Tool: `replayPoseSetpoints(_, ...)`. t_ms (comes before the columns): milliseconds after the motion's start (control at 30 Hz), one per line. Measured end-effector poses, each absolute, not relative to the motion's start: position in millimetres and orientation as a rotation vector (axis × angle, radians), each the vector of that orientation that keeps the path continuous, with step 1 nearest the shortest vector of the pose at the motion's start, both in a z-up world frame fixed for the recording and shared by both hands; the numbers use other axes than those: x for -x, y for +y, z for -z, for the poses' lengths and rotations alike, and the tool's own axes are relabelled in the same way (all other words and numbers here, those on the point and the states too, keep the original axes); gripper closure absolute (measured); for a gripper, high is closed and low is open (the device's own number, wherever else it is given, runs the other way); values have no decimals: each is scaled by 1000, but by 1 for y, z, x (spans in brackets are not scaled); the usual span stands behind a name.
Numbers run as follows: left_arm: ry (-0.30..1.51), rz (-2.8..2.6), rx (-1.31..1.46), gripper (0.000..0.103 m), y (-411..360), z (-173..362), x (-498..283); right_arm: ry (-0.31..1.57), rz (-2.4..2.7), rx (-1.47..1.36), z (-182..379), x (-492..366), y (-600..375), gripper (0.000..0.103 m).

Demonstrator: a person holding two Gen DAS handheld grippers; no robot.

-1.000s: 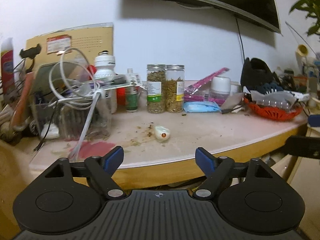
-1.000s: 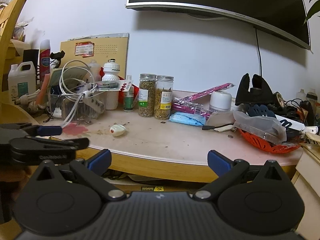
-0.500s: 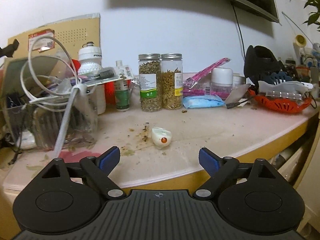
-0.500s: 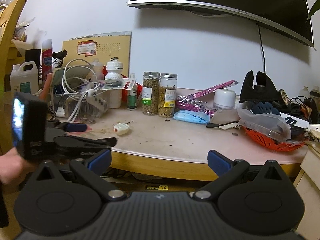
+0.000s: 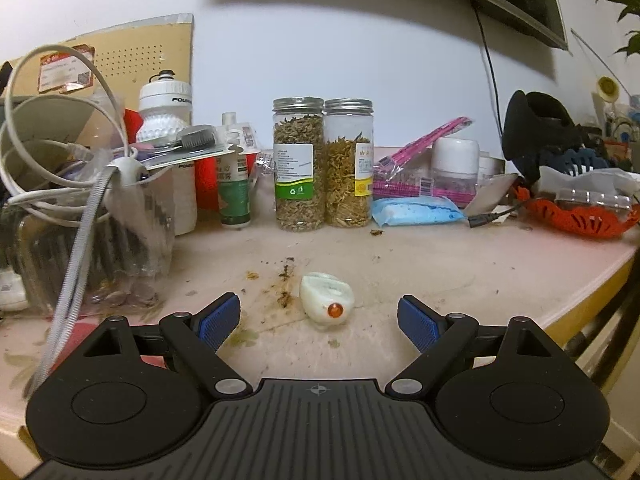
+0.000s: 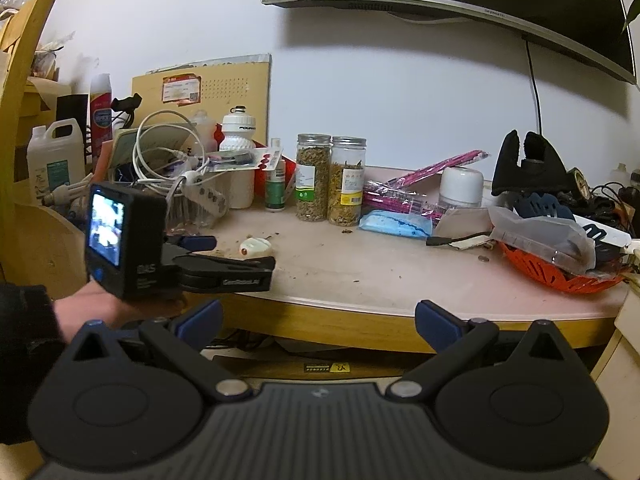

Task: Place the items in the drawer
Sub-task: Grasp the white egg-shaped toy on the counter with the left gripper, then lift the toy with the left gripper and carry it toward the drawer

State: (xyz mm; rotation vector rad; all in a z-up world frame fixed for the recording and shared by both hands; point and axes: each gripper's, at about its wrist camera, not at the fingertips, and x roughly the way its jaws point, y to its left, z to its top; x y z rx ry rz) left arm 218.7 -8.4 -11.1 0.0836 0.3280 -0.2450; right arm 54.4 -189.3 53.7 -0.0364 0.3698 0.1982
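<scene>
Seen only from the right wrist: a hand (image 6: 96, 308) gripping the left gripper (image 6: 224, 254) level over the table (image 6: 400, 280) edge. Seen close from the left wrist: small white item (image 5: 327, 300) lying between wide-spread, just-opened blue fingertips (image 5: 218, 322), untouched. Right gripper (image 6: 316, 322) gaping, empty, below the table edge.

The left hand-held gripper (image 5: 319, 320) hangs low over the surface (image 5: 440, 264), and its blue pads (image 5: 218, 320) have just been opening wide, with nothing pressed between them. A small white thing with an orange dot (image 5: 327, 300) lies on the surface just ahead, between the two pads but not touched. Brown crumbs (image 5: 285, 288) are scattered beside it. Farther back two jars (image 5: 322, 164) stand side by side. A blue packet (image 5: 414, 210) lies to their right. White cables (image 5: 60, 152) pile up on the left.
</scene>
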Motion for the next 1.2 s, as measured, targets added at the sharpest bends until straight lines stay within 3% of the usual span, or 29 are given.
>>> replayPoseSetpoints(200, 317, 227, -76, 16, -14, 14, -229, 376, -207, 30, -53, -56, -189, 0)
replayPoseSetpoints(233, 316, 218, -76, 24, -15, 14, -230, 377, -210, 27, -53, -56, -189, 0)
replayPoseSetpoints(267, 316, 210, -76, 46, -15, 14, -232, 378, -213, 23, -53, -56, -189, 0)
replayPoseSetpoints(333, 327, 205, -73, 74, -15, 15, -234, 379, -218, 15, -53, -56, -190, 0)
replayPoseSetpoints(1200, 329, 222, -42, 74, -7, -2, -194, 422, -186, 30, -38, -64, -192, 0)
